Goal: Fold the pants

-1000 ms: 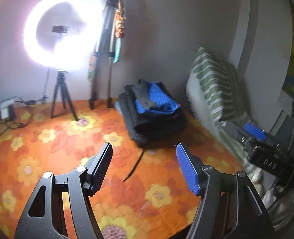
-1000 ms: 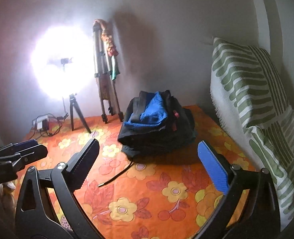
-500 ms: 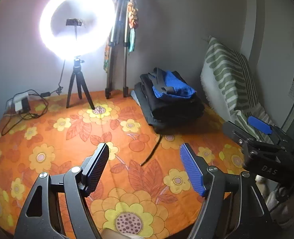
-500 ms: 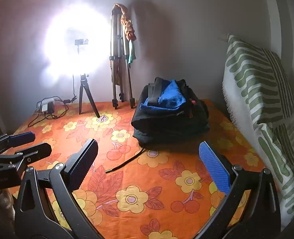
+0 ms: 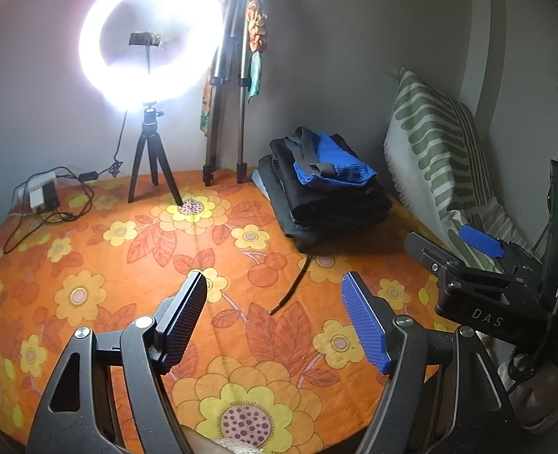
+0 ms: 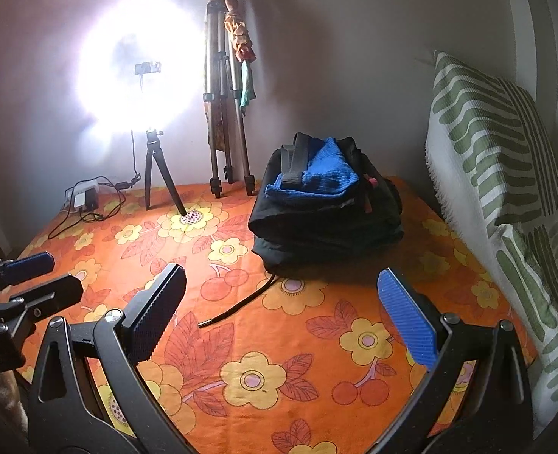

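A pile of folded dark pants lies at the far side of the orange flowered bedsheet, with a blue garment on top. A black drawstring trails from the pile toward me. My left gripper hovers open over the near sheet, nothing between its pads. My right gripper is beside it on the right, also open and holding nothing. Both are well short of the pile.
A lit ring light on a small tripod stands at the back left, with a folded tall tripod against the wall beside it. A charger with cables lies far left. A green-striped pillow leans along the right side.
Both grippers have sunk a little and tilted, so more of the sheet shows in each view. The left jaws stand slightly wider. The pile has not moved.
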{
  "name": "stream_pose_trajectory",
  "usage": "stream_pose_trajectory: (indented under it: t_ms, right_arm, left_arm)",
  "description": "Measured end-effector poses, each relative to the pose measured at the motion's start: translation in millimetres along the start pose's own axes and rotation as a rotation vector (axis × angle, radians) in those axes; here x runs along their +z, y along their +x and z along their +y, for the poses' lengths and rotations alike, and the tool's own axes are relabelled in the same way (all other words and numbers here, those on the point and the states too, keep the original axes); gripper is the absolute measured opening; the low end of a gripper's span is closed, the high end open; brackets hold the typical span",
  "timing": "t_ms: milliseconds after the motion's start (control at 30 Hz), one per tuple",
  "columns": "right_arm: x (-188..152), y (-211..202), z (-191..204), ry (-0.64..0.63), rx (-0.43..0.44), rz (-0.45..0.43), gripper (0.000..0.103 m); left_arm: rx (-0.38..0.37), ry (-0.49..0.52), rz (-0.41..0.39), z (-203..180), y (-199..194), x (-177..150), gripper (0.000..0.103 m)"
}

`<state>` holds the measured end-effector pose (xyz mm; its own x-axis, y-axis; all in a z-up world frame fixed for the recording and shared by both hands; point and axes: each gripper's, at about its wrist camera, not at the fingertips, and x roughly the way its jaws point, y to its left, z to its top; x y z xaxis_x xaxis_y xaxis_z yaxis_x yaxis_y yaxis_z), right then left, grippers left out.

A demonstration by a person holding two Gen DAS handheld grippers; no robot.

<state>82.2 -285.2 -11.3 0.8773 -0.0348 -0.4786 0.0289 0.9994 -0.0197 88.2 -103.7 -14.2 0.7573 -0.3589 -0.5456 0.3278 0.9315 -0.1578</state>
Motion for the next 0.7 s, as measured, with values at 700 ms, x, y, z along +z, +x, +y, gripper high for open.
stream_pose_trajectory:
  t_ms: [700]
  right_arm:
    - [-2.0,-2.4,-6.4,0.017,-0.02,0.004,0.103]
  left_arm:
    - [-0.004,-0.001,-0.001,-3.5,-4.6,0.3,0.074]
